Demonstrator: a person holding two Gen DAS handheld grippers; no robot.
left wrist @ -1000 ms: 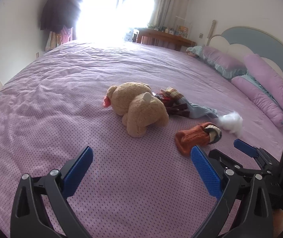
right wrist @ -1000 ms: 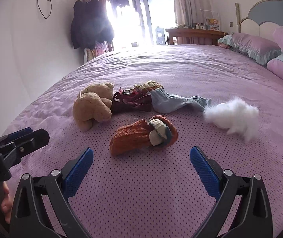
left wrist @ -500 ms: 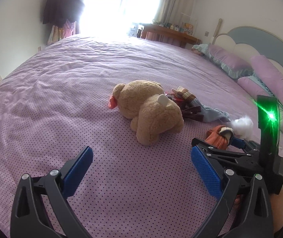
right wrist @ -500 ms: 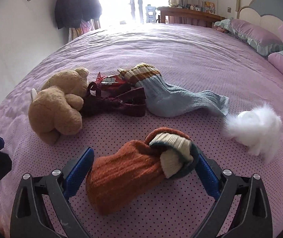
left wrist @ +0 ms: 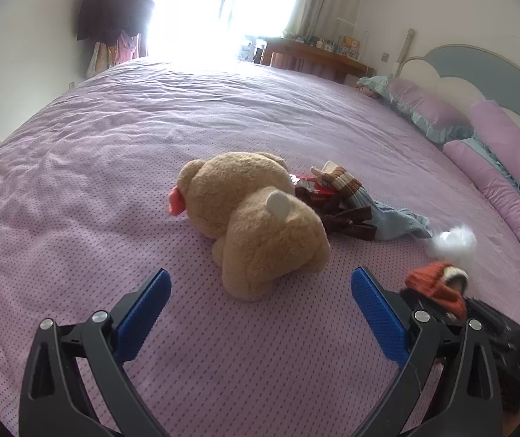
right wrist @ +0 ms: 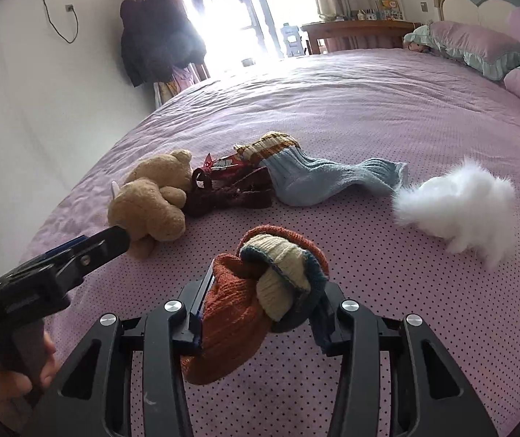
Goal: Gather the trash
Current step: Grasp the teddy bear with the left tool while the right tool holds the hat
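Right gripper (right wrist: 260, 306) clamped on the rolled orange sock (right wrist: 249, 302), jaws pinching its middle, cream-and-teal cuff bulging out on the right. Left gripper (left wrist: 260, 313) spread wide and empty, hanging just short of the teddy bear (left wrist: 256, 218).

To lift well: raise straight up off the purple bedspread (left wrist: 96, 145) before swinging anywhere. Soft knit, likely to sag or slip from a shallow pinch, so firm pressure kept on and no jerking. Probably worth watching the loose cuff, which could unroll and drag.

Room and edges: white fluffy tuft (right wrist: 456, 204) near on the right, apart from the sock; light blue sock (right wrist: 329, 178) and dark red knit piece (right wrist: 231, 193) further ahead, touching each other beside the bear, with a red wrapper (right wrist: 223, 162) tucked behind. Open bedspread directly in front and below. Left gripper close on the left side, so an upward or rightward path looks safer. Pillows (left wrist: 496, 182) and headboard (left wrist: 478, 69) well apart. No trash container anywhere in view.
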